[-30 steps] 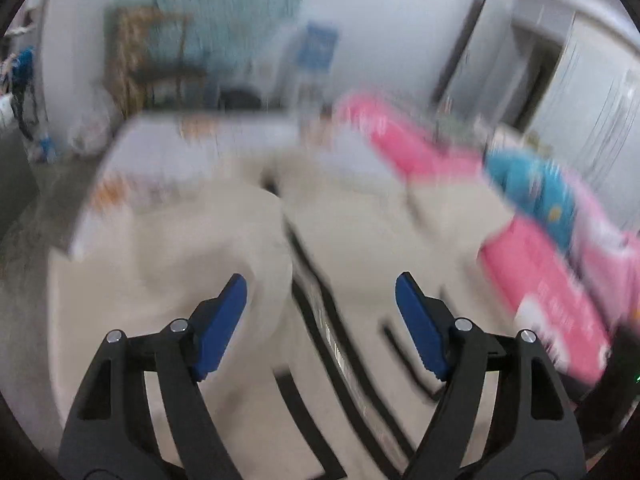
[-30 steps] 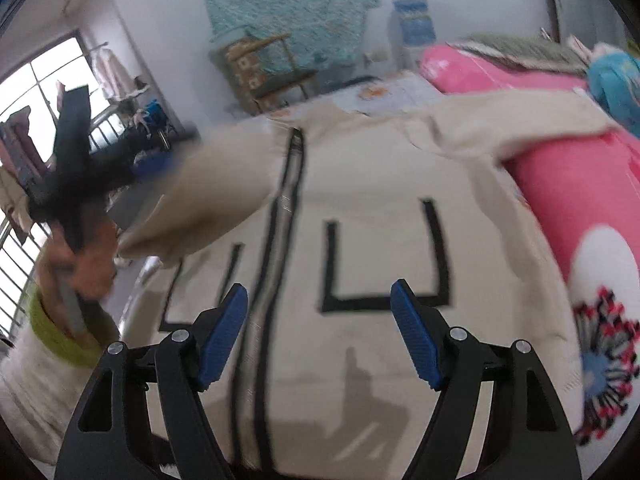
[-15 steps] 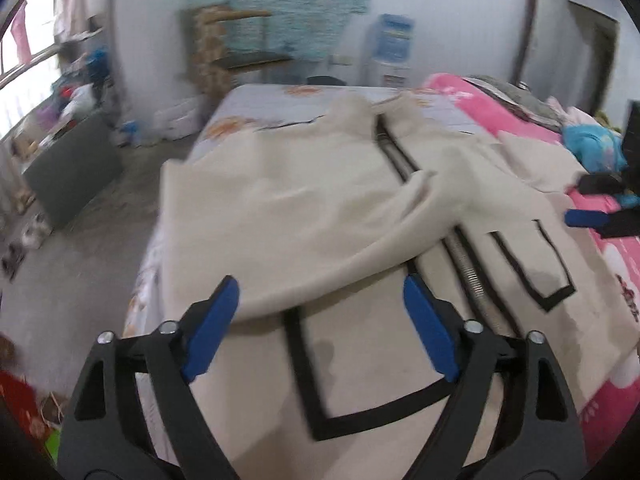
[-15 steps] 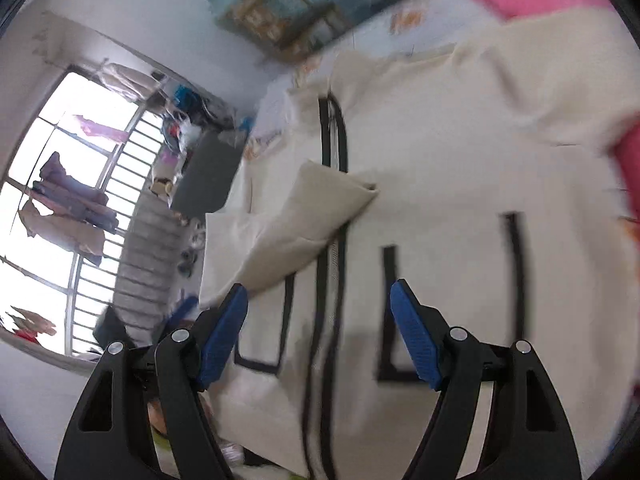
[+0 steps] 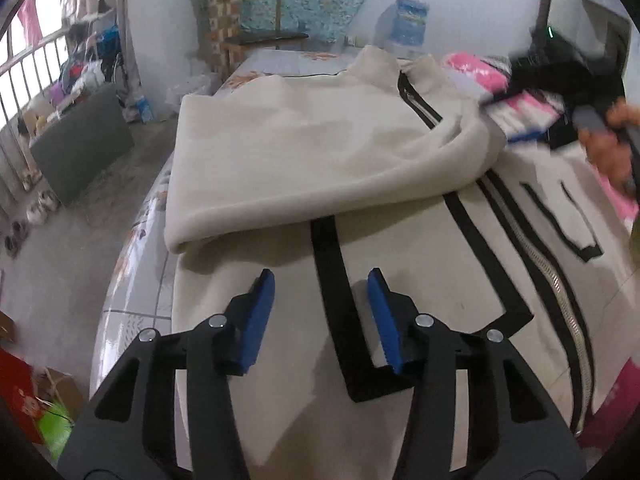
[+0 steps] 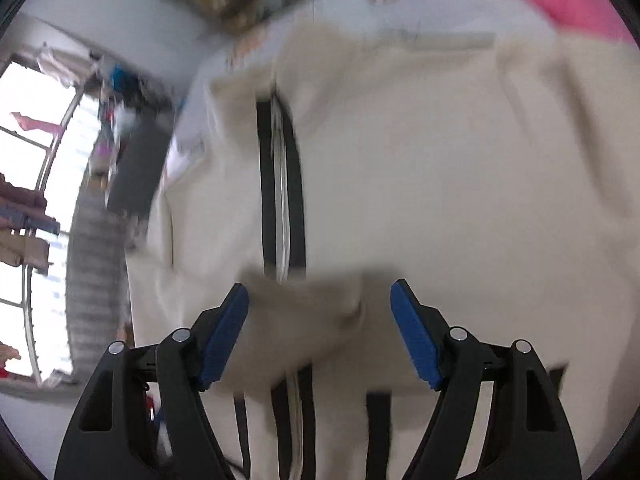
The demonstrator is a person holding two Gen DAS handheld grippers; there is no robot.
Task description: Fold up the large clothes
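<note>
A large cream jacket with black trim and a silver zipper lies spread front-up on a bed. Its left sleeve is folded across the chest. My left gripper is open and empty, low over the jacket's lower left front, its pads astride a black pocket outline. My right gripper is open and empty, above the sleeve's cuff end and the zipper. The right gripper and the hand holding it show blurred at the far right of the left wrist view.
The bed's tiled-pattern sheet shows at the left edge, with bare floor beyond. A wooden chair and a water dispenser stand at the far wall. Pink bedding lies at the right. A window with railings is at left.
My left gripper has narrowed its opening and come down toward the jacket's lower front. My right gripper has moved in over the sleeve's cuff end. The sleeve stays folded across the chest.
</note>
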